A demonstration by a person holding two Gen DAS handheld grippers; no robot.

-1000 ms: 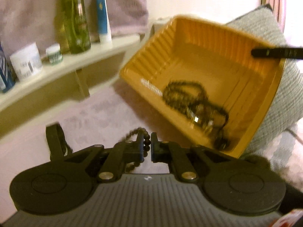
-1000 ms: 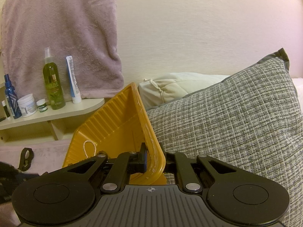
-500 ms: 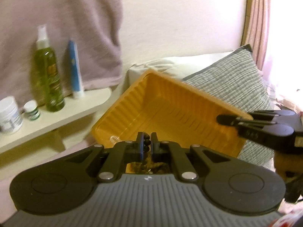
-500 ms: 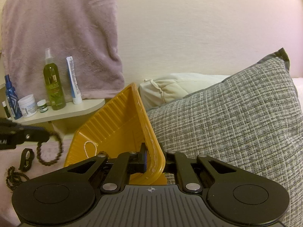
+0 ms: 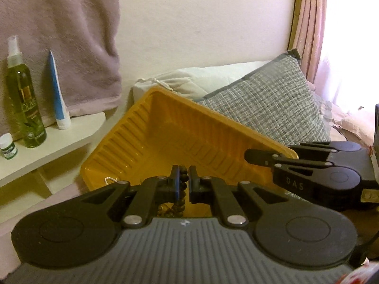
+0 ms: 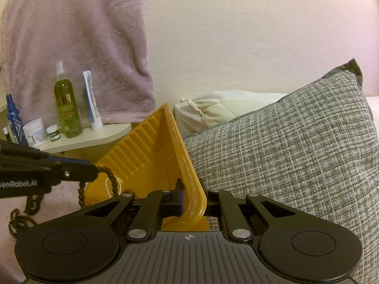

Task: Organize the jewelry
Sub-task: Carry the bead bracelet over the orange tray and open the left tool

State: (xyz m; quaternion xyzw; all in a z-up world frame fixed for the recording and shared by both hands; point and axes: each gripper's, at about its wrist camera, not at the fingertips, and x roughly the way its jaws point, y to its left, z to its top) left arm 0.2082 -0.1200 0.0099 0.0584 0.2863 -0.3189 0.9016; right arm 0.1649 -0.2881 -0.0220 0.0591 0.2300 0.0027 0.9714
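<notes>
Beads of a dark necklace (image 5: 182,187) sit pinched between the closed fingers of your left gripper (image 5: 183,181), a short run showing in the narrow gap and the rest of the strand dropping behind the gripper body. You are holding it over the near, lower edge of the yellow tray (image 5: 180,132), which is tilted with its open side toward your left camera. Your right gripper (image 6: 193,200) is clamped shut on the tray's rim at a rounded corner, one finger (image 6: 178,197) inside the wall and the other outside, next to the grey woven pillow (image 6: 296,156).

From your left camera you see the tray's ribbed interior, a thin pale chain (image 5: 110,179) lying at its lower left corner, and your right gripper coming in from the right onto the rim. A pink curtain (image 5: 310,23) hangs at the far right.

Your right camera shows what the left one hides: the necklace hangs from your left fingers in a long loop in front of the tray's lower edge, and more dark beads (image 6: 17,219) trail onto the pink cover at the lower left; whether they belong to the same strand is unclear. A dark ring-shaped piece (image 6: 33,202) lies there too. That view also takes in the whole shelf (image 6: 94,136): a green spray bottle (image 6: 67,104), a blue-and-white tube (image 6: 92,101), a blue bottle (image 6: 14,120), a white jar (image 6: 35,132) and a small green-labelled pot (image 6: 53,133), all in front of the hanging mauve towel (image 6: 75,37).
</notes>
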